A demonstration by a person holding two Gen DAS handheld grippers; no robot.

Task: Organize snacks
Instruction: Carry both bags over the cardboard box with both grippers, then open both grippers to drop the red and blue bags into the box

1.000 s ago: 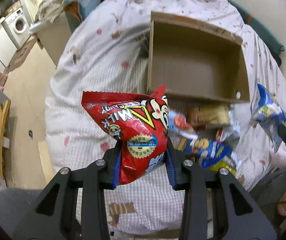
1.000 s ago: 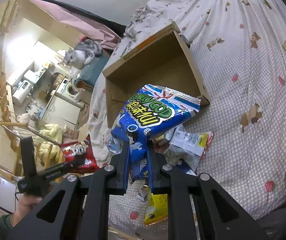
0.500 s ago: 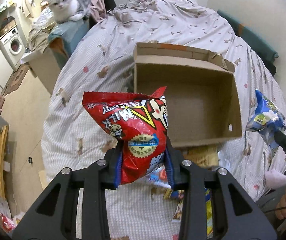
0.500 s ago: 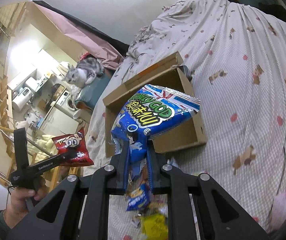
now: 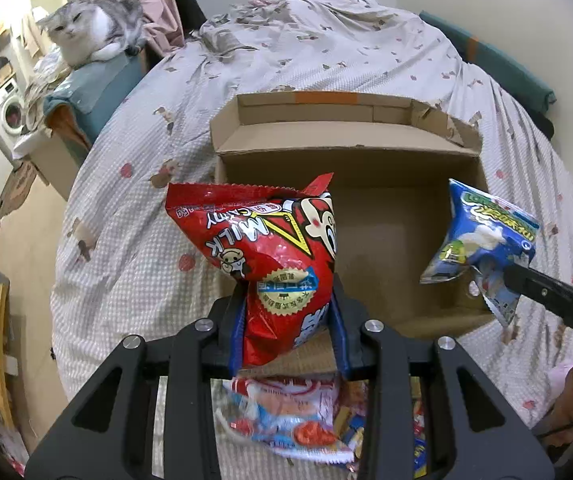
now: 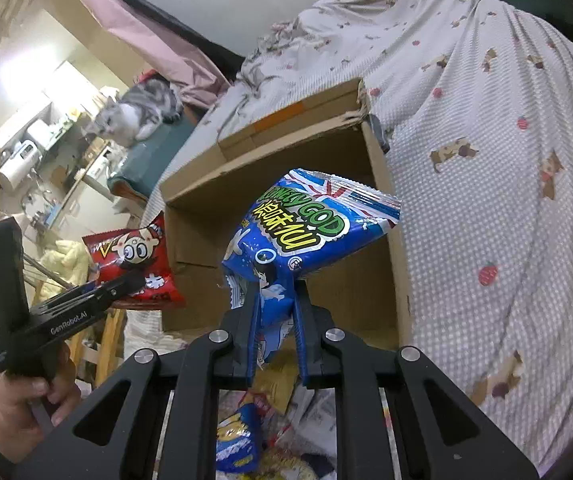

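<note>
My left gripper (image 5: 286, 304) is shut on a red milk-candy bag (image 5: 270, 248), held upright at the near left edge of an open cardboard box (image 5: 390, 216) on the bed. The right gripper (image 6: 276, 300) is shut on a blue snack bag (image 6: 306, 232), raised in front of the same cardboard box (image 6: 286, 160). In the left wrist view the blue bag (image 5: 482, 240) hangs over the box's right side from the right gripper (image 5: 506, 280). The red bag (image 6: 134, 260) and left gripper (image 6: 126, 280) show at the left of the right wrist view. The box looks bare inside.
A pile of loose snack packets (image 5: 298, 424) lies on the bed in front of the box, also seen low down (image 6: 242, 436). A grey and white cat (image 5: 90, 36) lies on a teal stand beside the bed. The patterned bedspread (image 6: 486, 160) spreads right of the box.
Both grippers have carried their bags forward from above the snack pile toward the box. The box now sits closer, and the blue bag has come in over its right side.
</note>
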